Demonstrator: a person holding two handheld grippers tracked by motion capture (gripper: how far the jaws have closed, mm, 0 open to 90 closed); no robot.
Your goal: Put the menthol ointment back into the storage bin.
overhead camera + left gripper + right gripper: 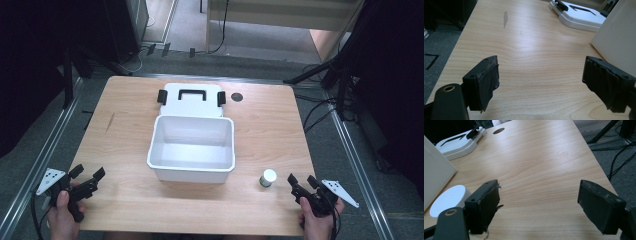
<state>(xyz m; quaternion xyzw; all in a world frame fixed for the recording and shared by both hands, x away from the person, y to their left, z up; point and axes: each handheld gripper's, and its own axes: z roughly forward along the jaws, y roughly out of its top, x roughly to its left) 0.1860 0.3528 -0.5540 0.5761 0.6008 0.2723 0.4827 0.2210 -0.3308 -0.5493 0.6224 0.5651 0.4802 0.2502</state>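
1. The right gripper (303, 182) rests at the table's near right corner, jaws spread wide and holding nothing.
2. Just beside its left jaw stands a small white-capped jar (268, 177), upright and untouched.
3. The left gripper (88, 174) sits at the near left corner, jaws wide apart and bare.
4. An open white box (192, 169) stands mid-table (270, 125), its lid (191, 100) lying flat behind it.

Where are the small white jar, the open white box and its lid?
small white jar (268, 177), high view, on its round cap.
open white box (192, 171), high view, on its near outer wall.
lid (175, 104), high view, on bare white top below the black handle.
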